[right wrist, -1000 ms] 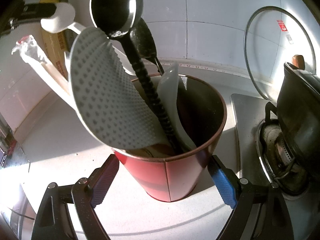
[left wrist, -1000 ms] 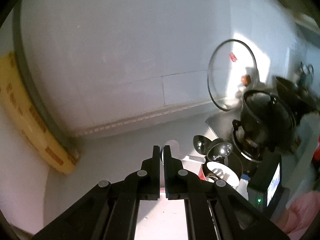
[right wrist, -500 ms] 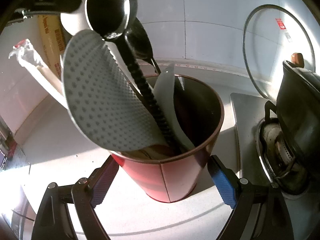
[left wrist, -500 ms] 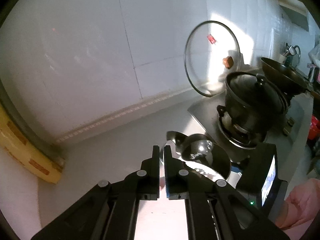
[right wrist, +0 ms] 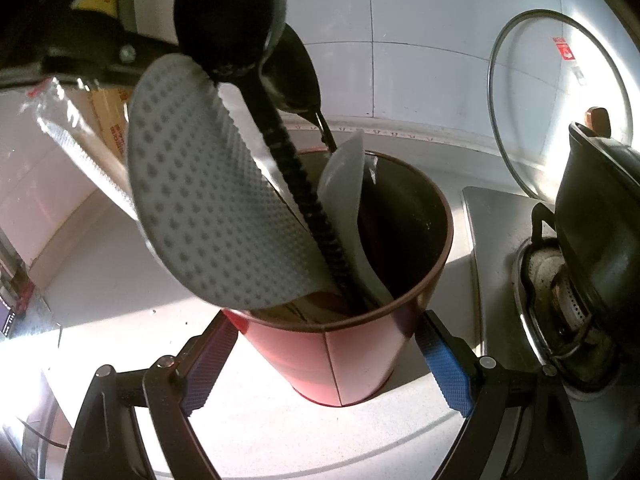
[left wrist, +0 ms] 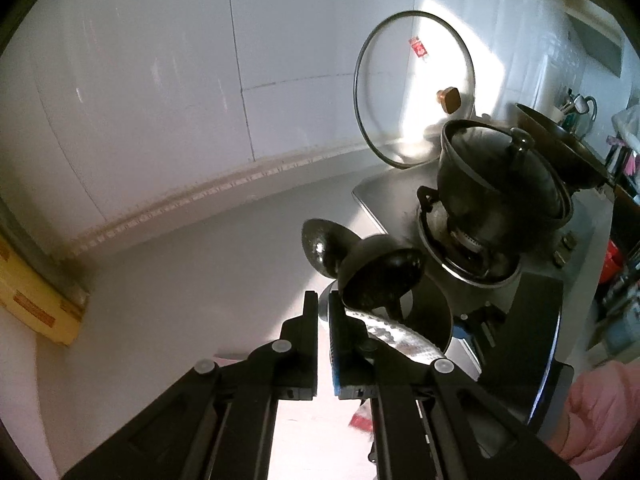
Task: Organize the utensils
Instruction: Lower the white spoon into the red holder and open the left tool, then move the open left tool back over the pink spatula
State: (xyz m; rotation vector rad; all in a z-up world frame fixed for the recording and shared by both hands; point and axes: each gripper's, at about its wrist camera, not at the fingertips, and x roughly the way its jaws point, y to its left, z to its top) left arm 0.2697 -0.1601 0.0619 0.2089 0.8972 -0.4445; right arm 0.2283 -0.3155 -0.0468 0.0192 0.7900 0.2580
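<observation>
A red utensil cup (right wrist: 352, 356) stands on the white counter between the open jaws of my right gripper (right wrist: 324, 364). It holds a grey dimpled rice paddle (right wrist: 208, 196), a black ladle (right wrist: 232, 12), a dark spoon (right wrist: 300, 76) and a white scoop (right wrist: 344, 184). My left gripper (left wrist: 323, 312) hovers above the cup's upper left. Its jaws are nearly closed on something white whose shape is hidden. The ladle (left wrist: 380, 280) and spoon (left wrist: 320, 244) show just beyond its tips.
A gas stove with a black pot (right wrist: 600, 216) stands right of the cup. A glass lid (right wrist: 556, 96) leans on the tiled wall. A yellow box (left wrist: 28, 300) leans in the left corner. A wok (left wrist: 560, 148) sits farther right.
My left gripper has swung right and come in over the cup, entering the right wrist view at upper left. The white utensil it held there is now hidden. My right gripper holds still.
</observation>
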